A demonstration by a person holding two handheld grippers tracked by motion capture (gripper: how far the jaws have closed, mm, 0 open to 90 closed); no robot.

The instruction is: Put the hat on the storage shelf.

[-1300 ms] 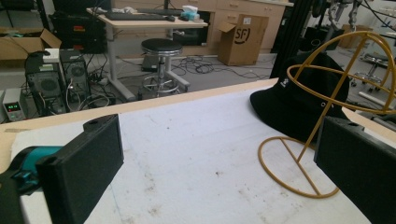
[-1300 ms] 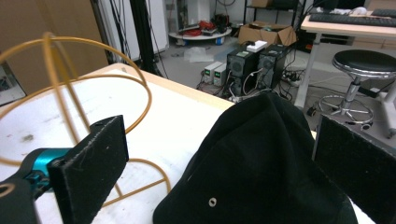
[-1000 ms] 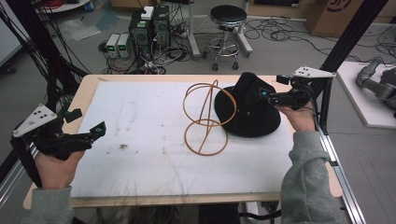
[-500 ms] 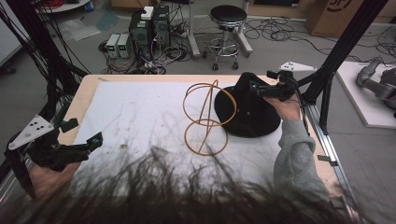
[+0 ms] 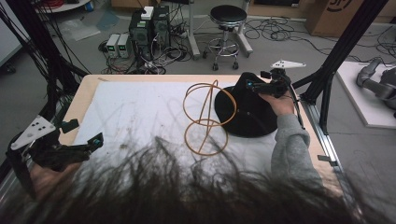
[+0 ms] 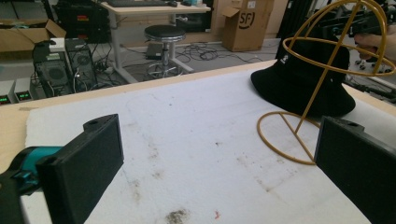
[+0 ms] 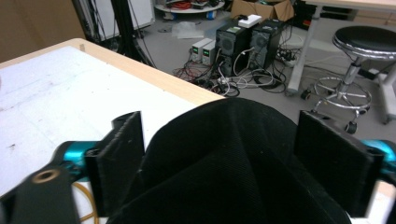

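Right tool [image 5: 251, 85] has reached over hat [image 5: 245, 114] crown, jaws spread astride, not yet clamped. Hat on bench beside wire stand [image 5: 204, 116]. Left tool [image 5: 88, 144] agape, far from stand. Grasp looks imminent.

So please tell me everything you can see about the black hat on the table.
The black hat is a soft bucket hat of ribbed-looking fabric, with a floppy brim and a small white mark on the crown. It lies brim-down on the white sheet at the table's right side, beside the yellow wire stand. The right gripper has its open jaws either side of the bunched crown.
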